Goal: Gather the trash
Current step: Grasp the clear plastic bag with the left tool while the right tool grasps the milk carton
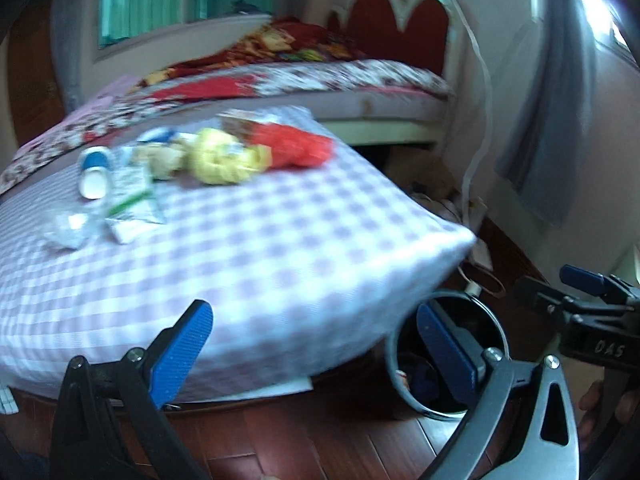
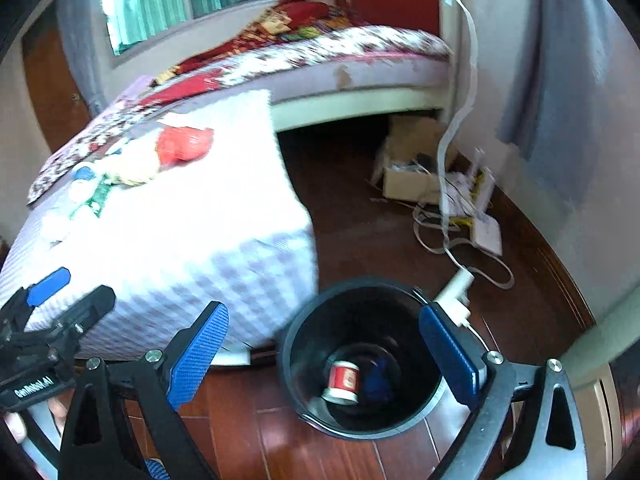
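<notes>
Trash lies clustered near the far left edge of the checked worktop (image 1: 240, 248): a red bag (image 1: 298, 144), a yellow wrapper (image 1: 220, 156), a blue-and-white cup (image 1: 94, 172) and a green-and-white packet (image 1: 132, 200). All sit well beyond the left gripper (image 1: 316, 344), whose jaws stand wide apart, holding nothing. The right gripper (image 2: 324, 344), jaws likewise spread and empty, hangs over the black bin (image 2: 292, 364) on the floor (image 2: 360, 216) beside the worktop's near corner; a red can (image 2: 344, 380) lies inside.

The black trash bin (image 2: 362, 360) stands open-topped on the wooden floor (image 2: 360, 216), its mouth unobstructed. At ten o'clock the checkered tabletop's (image 2: 192, 248) corner overhangs just beside its rim; at two o'clock a white cable (image 2: 460, 280) crosses the floor.
</notes>
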`<state>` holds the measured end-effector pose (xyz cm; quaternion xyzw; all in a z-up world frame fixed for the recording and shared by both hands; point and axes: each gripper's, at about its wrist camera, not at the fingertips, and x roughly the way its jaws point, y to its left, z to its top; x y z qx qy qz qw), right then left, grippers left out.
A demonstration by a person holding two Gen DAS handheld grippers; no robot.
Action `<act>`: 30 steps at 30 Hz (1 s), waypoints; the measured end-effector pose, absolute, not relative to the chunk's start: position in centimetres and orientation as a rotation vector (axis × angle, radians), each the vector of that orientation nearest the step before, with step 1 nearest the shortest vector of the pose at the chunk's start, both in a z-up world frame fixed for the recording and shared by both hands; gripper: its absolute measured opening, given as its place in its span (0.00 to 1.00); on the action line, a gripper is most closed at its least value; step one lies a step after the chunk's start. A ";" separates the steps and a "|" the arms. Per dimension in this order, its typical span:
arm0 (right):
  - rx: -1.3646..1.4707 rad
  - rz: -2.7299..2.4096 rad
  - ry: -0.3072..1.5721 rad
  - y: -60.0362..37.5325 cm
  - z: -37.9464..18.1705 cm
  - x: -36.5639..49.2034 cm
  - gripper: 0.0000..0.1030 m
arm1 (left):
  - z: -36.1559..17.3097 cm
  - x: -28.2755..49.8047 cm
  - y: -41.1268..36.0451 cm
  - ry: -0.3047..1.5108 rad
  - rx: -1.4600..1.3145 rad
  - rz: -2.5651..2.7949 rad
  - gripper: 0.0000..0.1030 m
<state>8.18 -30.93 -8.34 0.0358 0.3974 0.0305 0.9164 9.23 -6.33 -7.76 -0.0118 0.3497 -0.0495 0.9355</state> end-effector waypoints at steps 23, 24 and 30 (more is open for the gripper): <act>-0.117 0.408 0.745 -9.3 -5.7 17.0 0.99 | -6.4 11.4 13.9 0.647 -0.097 0.269 0.98; -0.129 0.429 0.744 -8.1 -5.7 17.5 0.99 | -6.5 11.9 14.6 0.649 -0.103 0.271 0.95; -0.228 0.557 0.756 -1.1 -7.2 18.6 0.91 | -7.4 13.3 18.5 0.660 -0.151 0.289 0.90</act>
